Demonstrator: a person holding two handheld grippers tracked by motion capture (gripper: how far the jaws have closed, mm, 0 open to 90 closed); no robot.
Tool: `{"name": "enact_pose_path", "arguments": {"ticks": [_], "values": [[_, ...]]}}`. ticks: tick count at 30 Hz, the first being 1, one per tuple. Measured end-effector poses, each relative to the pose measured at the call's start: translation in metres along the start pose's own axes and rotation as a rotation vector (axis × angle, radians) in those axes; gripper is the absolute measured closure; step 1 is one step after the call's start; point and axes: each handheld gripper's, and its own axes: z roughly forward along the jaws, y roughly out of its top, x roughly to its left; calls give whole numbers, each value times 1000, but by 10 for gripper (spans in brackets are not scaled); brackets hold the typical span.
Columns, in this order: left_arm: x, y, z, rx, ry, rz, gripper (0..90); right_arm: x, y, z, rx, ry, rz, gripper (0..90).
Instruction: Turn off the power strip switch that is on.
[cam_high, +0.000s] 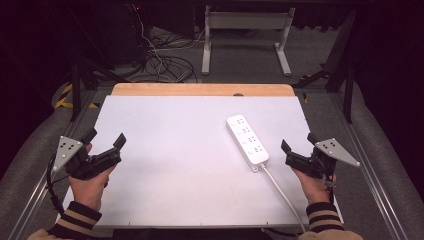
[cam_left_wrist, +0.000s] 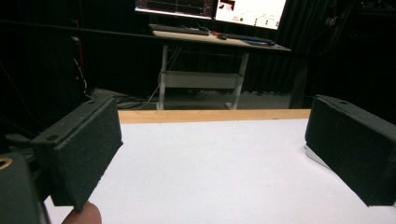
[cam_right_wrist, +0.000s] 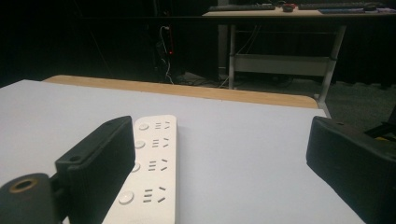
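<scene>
High view: both my tongs, left gripper (cam_high: 106, 141) and right gripper (cam_high: 298, 144), spread empty; swinging right carelessly could shove the power strip (cam_high: 247, 140) askew

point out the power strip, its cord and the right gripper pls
power strip (cam_high: 247, 140), high view, on the middle of its white top face.
cord (cam_high: 282, 192), high view, midway along the white cable on the table.
right gripper (cam_high: 299, 145), high view, the gap between its open fingertips.
</scene>
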Motion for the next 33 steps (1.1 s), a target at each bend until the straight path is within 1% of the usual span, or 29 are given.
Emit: {"name": "enact_pose_path", "arguments": {"ticks": [6, 11, 15, 23, 24, 25, 26, 27, 28, 29, 31, 33], "values": [[0, 0, 1, 0, -1, -2, 43, 0, 0, -1, 2, -4, 2, 83], [-2, 0, 4, 4, -9, 7, 43, -2, -1, -3, 1, -8, 2, 86], [-2, 0, 4, 4, -10, 2, 44, -3, -1, -5, -4, -10, 4, 89], [-3, 1, 4, 2, -11, 3, 45, -2, -1, -5, -5, -4, 9, 89], [-2, 1, 4, 3, -11, 2, 45, -2, 0, -5, -4, 2, 21, 113], [-2, 1, 4, 3, -11, 3, 45, -2, 0, -5, -1, 12, 28, 179], [-2, 1, 4, 3, -11, 3, 46, -3, 0, -6, 0, 39, 29, 257], [-2, 0, 4, 3, -11, 3, 46, -2, 0, -6, 0, 49, 25, 359], [-2, 0, 4, 4, -12, 3, 46, -1, 1, -7, -5, 54, 19, 488], [-3, 0, 4, 4, -12, 2, 47, 0, 1, -7, -8, 62, 10, 563], [-3, 0, 4, 4, -13, 2, 48, 2, 1, -7, -1, 53, -4, 650], [-3, 0, 4, 6, -13, 4, 48, 3, 2, -8, -4, 43, -14, 771]]}}
